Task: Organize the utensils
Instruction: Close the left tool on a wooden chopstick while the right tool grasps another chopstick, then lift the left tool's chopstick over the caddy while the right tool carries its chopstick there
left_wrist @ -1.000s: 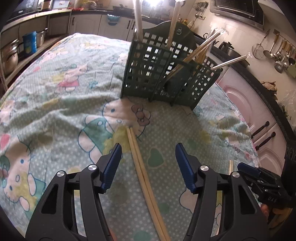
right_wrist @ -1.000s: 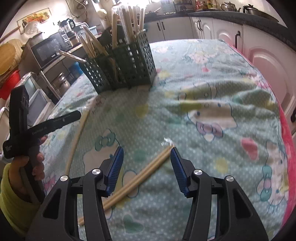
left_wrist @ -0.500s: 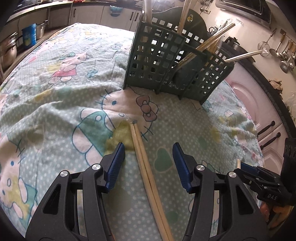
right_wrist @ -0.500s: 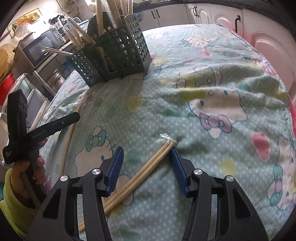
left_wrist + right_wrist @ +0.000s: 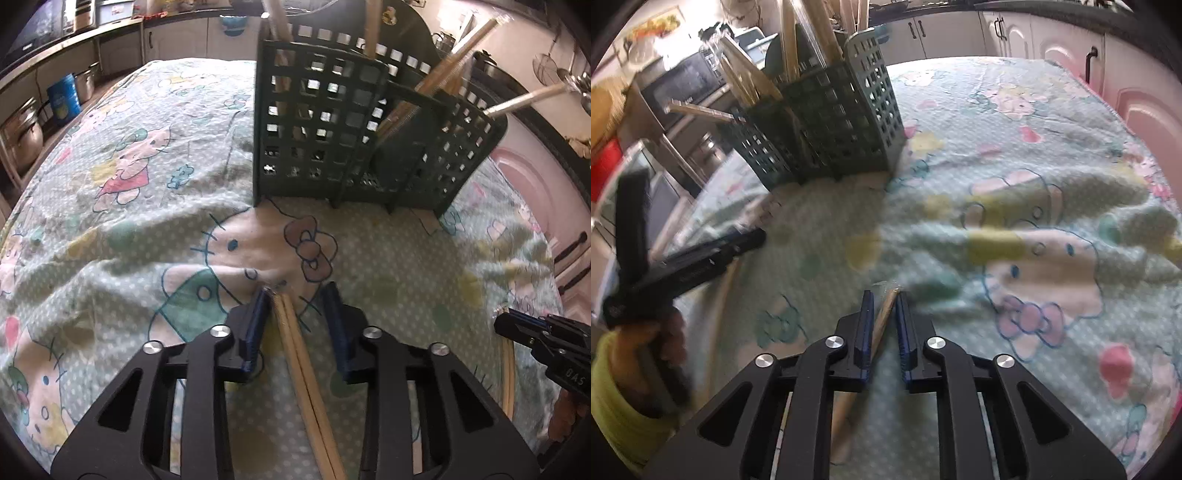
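- The left gripper (image 5: 297,325), jaws half open, straddles a chopstick pair (image 5: 295,343) lying on the tablecloth (image 5: 110,206).
- The right gripper (image 5: 884,328), jaws narrow, nearly pinches another wrapped pair (image 5: 882,321).
- Chopsticks look light, stiff and slippery; grip near the ends, both sticks together.

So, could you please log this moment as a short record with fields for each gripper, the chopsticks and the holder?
left gripper: fingers partly open, straddling a chopstick pair lying on the cloth; left pad touches it, right pad apart
right gripper: fingers nearly shut around a second pair; contact unclear from blur
holder: dark green slotted caddy, upright, already holding several chopsticks
surface: cartoon-print tablecloth
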Available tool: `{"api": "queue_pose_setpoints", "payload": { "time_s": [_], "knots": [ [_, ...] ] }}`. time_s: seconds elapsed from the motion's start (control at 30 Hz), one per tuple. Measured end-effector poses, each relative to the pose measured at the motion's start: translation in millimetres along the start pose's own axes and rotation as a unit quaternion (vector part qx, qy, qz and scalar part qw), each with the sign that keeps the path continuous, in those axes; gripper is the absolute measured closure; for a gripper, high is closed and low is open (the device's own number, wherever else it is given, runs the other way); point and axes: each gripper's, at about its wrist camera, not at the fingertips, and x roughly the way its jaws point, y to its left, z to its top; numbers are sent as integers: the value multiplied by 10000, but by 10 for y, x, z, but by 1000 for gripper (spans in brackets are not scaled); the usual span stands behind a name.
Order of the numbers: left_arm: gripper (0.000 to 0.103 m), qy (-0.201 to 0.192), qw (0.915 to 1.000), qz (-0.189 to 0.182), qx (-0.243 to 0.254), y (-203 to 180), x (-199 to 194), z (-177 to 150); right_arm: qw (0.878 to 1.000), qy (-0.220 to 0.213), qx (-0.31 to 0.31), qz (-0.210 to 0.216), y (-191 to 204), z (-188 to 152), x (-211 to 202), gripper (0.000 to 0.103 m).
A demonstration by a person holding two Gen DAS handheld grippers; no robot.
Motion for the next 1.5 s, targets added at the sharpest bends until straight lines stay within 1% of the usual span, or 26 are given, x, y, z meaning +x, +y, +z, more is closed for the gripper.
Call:
{"api": "queue_pose_setpoints", "payload": {
  "time_s": [0.13,0.17,0.2,0.3,0.37,0.53,0.7,1.0,1.23,1.5],
  "knots": [
    [95,-26,10000,-82,-10,45,-35,0,9995,-193,-180,196,160,87,-99,95],
    [99,-29,9999,-140,-20,30,-45,3,9992,-241,-224,219,199,105,-127,95],
    [100,-36,9998,-204,-25,30,-69,4,9988,-306,-275,252,238,126,-165,96],
    [101,-135,9995,-292,-10,16,-166,14,9972,-519,-440,298,348,187,-295,97],
    [101,-226,9988,-426,-26,38,-291,34,9954,-709,-559,332,408,233,-416,98],
    [101,-648,9957,-667,14,55,-720,173,9895,-1162,-769,382,535,340,-718,98],
    [101,-1094,9907,-802,54,10,-1107,338,9831,-1532,-898,450,654,451,-953,98],
    [101,-1807,9796,-862,167,-111,-1666,664,9705,-2070,-1125,517,837,596,-1274,98],
    [102,-2229,9704,-900,227,-190,-1938,941,9606,-2450,-1193,549,951,802,-1489,98],
    [102,-2613,9608,-879,283,-307,-2140,1272,9452,-3005,-1239,301,1048,1134,-1719,98]
  ]
}}
